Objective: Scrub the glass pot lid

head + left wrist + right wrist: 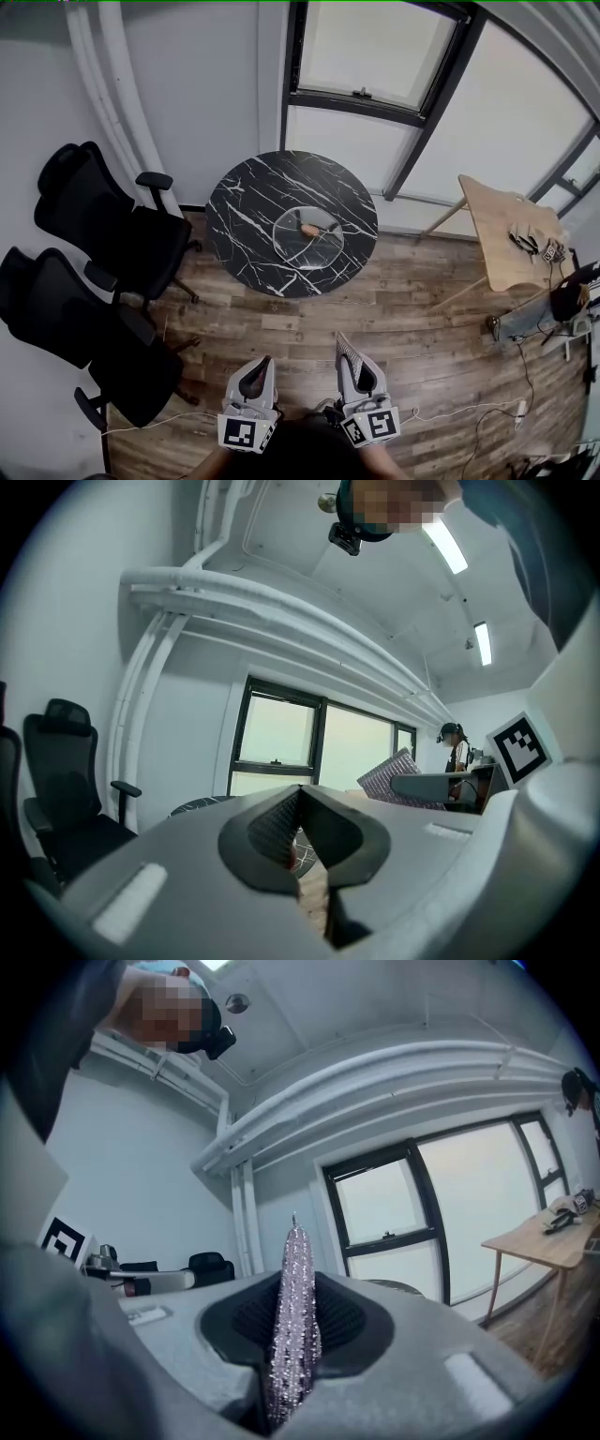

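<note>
Presently, the glass pot lid (323, 246) is seen lying flat on the round marble table (246, 202), well ahead of both grippers and about midway between them. The left gripper (259, 368) is pressed together on nothing, while a glittery scrub cloth (292, 1316) is pinched by the right gripper (362, 373).

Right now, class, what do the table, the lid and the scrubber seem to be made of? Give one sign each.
Table: polished black marble or a marble-look top, judging by its white veins. Lid: clear glass, since the veins show through it; its knob is brown, perhaps wood. Scrubber: probably a thin cloth of metallic thread, silvery and glittering.
</note>
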Demonstrator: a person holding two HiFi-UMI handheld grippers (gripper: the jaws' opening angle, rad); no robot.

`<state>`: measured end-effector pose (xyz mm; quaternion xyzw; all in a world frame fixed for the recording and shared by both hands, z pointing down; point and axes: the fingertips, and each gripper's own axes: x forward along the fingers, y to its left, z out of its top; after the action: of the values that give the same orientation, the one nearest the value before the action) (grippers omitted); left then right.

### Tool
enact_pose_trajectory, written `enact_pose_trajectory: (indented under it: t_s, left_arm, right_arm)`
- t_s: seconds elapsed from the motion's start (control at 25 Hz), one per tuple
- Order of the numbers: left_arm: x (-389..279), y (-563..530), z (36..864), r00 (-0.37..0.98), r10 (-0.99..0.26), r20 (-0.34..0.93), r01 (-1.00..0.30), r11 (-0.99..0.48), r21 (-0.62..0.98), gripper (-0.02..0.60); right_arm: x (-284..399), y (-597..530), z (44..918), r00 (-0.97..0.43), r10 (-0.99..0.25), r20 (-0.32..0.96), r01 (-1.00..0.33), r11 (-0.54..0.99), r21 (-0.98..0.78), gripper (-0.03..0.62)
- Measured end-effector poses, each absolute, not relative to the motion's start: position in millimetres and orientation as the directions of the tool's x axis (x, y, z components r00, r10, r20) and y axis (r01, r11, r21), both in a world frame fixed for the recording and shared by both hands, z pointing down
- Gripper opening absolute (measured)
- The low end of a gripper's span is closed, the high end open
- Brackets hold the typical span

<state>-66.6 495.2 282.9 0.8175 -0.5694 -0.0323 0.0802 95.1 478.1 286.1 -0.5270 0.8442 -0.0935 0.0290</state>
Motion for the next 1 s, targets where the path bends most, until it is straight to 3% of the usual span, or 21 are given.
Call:
enact_pose_trajectory:
  t_s: [0.52, 0.68, 1.0]
  left_arm:
    - [-112, 460, 304, 0.417, -0.907, 0.06, -0.896, -0.4, 0.193, 0.003]
    - [-106, 436, 311, 0.434, -0.9, 0.043, -0.873, -0.409, 0.264, 0.002]
    - [-69, 348, 317, 0.439, -0.895, 0.08, -0.881, -0.412, 0.23, 0.002]
  right_arm:
    - [55, 453, 297, -0.396, -0.914, 0.083, -0.91, 0.378, -0.172, 0.081]
    - [59, 431, 309, -0.402, -0.91, 0.105, -0.91, 0.383, -0.161, 0.081]
    - [85, 343, 325, -0.424, -0.899, 0.11, -0.895, 0.397, -0.201, 0.081]
